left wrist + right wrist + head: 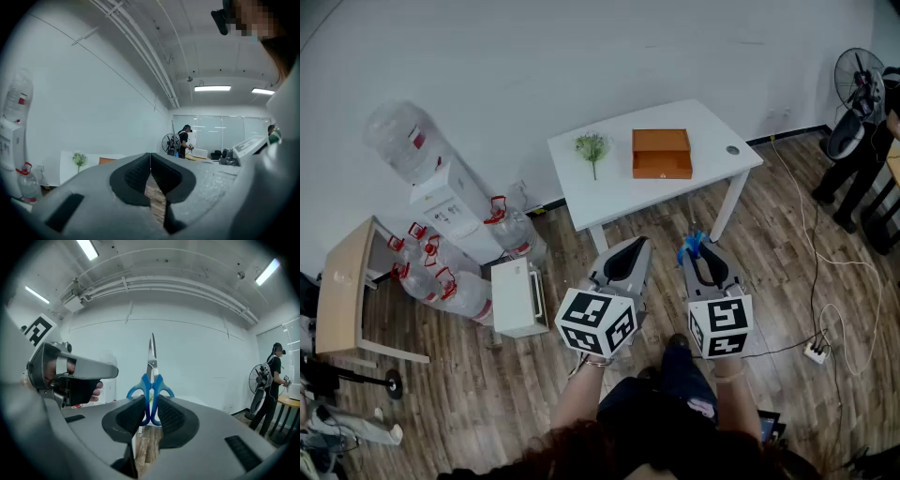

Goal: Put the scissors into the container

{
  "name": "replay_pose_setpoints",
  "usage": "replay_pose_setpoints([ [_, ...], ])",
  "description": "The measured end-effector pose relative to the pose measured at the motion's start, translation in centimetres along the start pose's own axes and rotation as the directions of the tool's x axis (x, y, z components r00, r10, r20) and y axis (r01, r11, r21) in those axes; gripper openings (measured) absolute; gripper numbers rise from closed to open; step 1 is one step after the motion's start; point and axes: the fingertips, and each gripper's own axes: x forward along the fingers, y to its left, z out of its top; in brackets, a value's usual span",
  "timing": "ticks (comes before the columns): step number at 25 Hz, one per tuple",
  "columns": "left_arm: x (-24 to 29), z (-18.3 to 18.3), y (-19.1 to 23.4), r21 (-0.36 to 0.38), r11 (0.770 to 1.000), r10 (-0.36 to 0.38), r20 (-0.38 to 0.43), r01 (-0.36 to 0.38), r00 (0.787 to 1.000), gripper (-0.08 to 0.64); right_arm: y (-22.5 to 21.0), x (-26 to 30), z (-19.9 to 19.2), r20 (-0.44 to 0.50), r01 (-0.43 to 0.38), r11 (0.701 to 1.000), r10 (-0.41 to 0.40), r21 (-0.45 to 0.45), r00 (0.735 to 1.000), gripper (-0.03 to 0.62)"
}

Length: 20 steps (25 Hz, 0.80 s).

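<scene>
An orange open container [662,153] sits on the white table [712,131] ahead, with a small green plant sprig [592,147] to its left. My right gripper [698,251] is held in front of the table, short of its near edge. It is shut on the blue handles of the scissors [151,383], whose blades stand straight up. The blue handles [691,246] show just past its tip. To its left my left gripper [630,248] is shut with nothing in it, its pads meeting at the tip [150,159]. The container [107,161] shows small and far in the left gripper view.
A water dispenser [441,202] and several water bottles [441,281] stand left of the table, beside a small white cabinet [517,297] and a wooden side table [342,291]. At the far right are a fan [860,89], a person [862,159] and a power strip [816,352] on the floor.
</scene>
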Motion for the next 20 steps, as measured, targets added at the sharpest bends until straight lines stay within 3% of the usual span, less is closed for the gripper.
replay_pose_setpoints([
  [7, 2.2, -0.6, 0.9, -0.002, 1.000, -0.004, -0.002, 0.004, 1.000, 0.017, -1.4, 2.1, 0.4, 0.052, 0.002, 0.999, -0.004, 0.041, 0.999, 0.075],
  [20, 11.2, -0.7, 3.4, 0.000, 1.000, 0.011, -0.019, -0.011, 1.000, 0.017, -7.3, 8.9, -1.1, 0.018, -0.023, 0.998, 0.022, 0.052, 1.000, 0.075],
])
